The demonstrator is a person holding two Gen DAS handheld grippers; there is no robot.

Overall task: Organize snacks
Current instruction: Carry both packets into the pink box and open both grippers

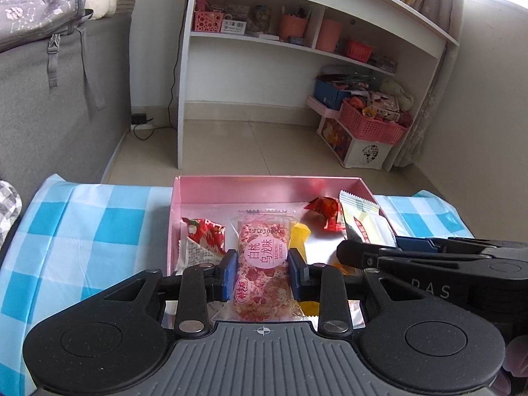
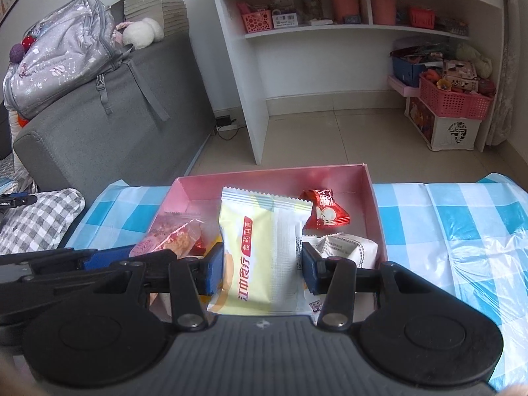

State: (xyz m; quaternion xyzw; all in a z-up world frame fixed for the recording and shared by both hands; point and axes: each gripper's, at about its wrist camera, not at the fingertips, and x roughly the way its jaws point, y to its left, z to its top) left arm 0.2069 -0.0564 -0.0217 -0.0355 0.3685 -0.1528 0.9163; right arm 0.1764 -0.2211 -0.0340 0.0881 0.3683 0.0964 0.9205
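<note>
Both grippers tilt down over the pink box (image 1: 264, 188). The left gripper (image 1: 263, 272) grasps the pink snack bar (image 1: 262, 264); the right gripper (image 2: 262, 272) grasps the yellow packet (image 2: 260, 247). The box's far half lies mostly bare.

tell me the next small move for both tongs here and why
Probably lower both a little and open them, dropping the snacks in. The left tongs grip the pink snack bar and the right tongs grip the yellow-white packet, both already above the pink box, which holds red candies and still has bare floor.
</note>
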